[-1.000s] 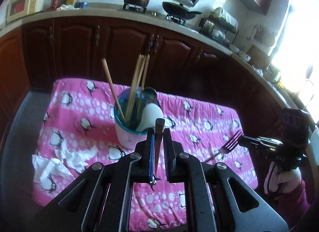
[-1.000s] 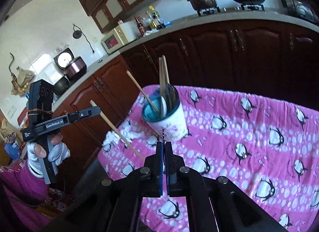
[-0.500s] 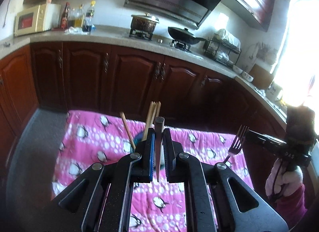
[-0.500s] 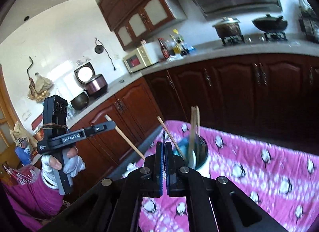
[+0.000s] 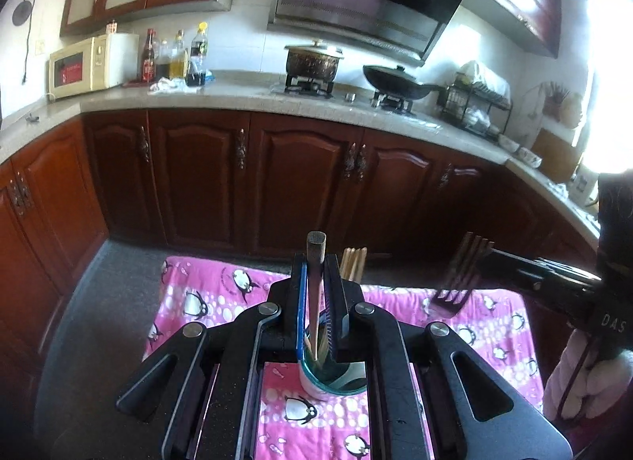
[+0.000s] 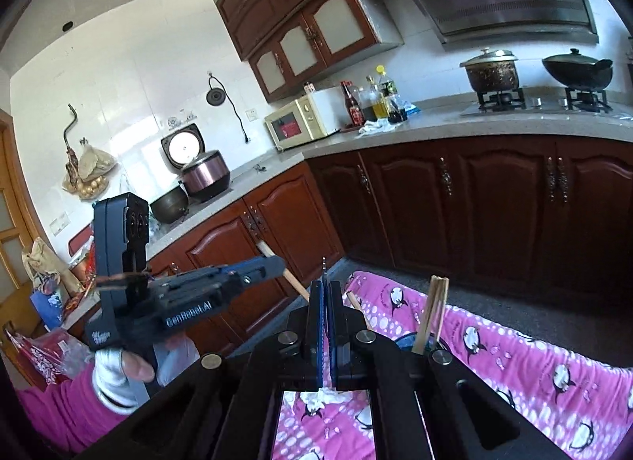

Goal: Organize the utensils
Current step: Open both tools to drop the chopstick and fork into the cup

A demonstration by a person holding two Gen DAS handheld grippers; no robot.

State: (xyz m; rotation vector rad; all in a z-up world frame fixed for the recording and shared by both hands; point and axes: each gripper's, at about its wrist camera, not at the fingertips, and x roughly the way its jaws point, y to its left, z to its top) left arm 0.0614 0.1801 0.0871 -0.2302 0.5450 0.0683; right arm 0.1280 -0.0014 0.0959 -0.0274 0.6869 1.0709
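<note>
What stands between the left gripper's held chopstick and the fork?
Between the held chopstick and the fork rise the cup's bundled chopsticks; left wrist view.

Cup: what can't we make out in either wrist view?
- Cup: left wrist view, mostly behind the left gripper; contents hidden. Right wrist view: only a rim sliver behind the right gripper.
- Fork: blurred in left wrist view; edge-on between the fingers in right wrist view.
- Chopstick in the left gripper: right wrist view, one end passes behind the right gripper.

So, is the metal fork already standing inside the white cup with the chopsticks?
No, the metal fork is clamped in the right gripper, in the air, apart from the white cup.
</note>
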